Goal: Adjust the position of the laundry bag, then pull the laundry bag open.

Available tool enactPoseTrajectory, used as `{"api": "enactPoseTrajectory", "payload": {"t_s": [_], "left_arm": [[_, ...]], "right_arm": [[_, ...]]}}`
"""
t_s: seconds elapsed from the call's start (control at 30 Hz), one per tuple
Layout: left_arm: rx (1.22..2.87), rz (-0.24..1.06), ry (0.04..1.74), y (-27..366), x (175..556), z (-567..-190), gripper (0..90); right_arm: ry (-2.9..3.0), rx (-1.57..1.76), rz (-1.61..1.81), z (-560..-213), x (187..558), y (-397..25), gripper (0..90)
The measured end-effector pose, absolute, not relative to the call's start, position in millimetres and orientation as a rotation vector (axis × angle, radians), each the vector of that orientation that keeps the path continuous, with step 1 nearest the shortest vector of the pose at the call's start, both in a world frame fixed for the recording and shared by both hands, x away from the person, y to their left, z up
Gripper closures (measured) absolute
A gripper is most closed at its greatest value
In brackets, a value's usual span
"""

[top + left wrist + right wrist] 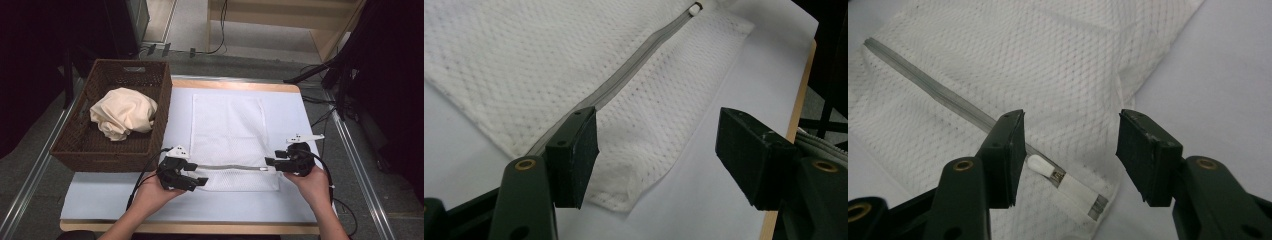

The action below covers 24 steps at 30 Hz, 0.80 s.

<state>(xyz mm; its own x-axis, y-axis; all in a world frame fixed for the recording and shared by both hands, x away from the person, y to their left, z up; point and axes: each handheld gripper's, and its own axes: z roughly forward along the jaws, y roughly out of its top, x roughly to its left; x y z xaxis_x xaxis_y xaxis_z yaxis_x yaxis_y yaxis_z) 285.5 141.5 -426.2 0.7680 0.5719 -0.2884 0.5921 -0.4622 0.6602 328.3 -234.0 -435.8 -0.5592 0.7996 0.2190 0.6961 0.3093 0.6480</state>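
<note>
A white mesh laundry bag (227, 135) lies flat on the white-covered table, its grey zipper (227, 167) running across near the front edge. My left gripper (200, 181) hovers open at the zipper's left end; in the left gripper view the bag's corner (624, 192) lies between the jaws. My right gripper (270, 162) stands open at the zipper's right end. In the right gripper view the white zipper pull (1040, 166) sits just beside the left pad (1008, 160), with the mesh bag (1048, 75) spread beyond. Neither gripper holds anything.
A brown wicker basket (80, 145) stands at the table's left, holding a crumpled cream cloth (122, 112). Bare white table cover (125, 200) lies in front of the bag. Cables and dark stands (345, 75) crowd the floor at the right.
</note>
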Motion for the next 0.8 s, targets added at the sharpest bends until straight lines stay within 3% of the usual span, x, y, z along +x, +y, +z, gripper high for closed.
{"api": "enactPoseTrajectory", "payload": {"t_s": [0.8], "left_arm": [[2.192,-0.059,0.798,116,300,-428,34.9]], "right_arm": [[2.382,1.492,1.050,-447,314,-250,51.0]]}}
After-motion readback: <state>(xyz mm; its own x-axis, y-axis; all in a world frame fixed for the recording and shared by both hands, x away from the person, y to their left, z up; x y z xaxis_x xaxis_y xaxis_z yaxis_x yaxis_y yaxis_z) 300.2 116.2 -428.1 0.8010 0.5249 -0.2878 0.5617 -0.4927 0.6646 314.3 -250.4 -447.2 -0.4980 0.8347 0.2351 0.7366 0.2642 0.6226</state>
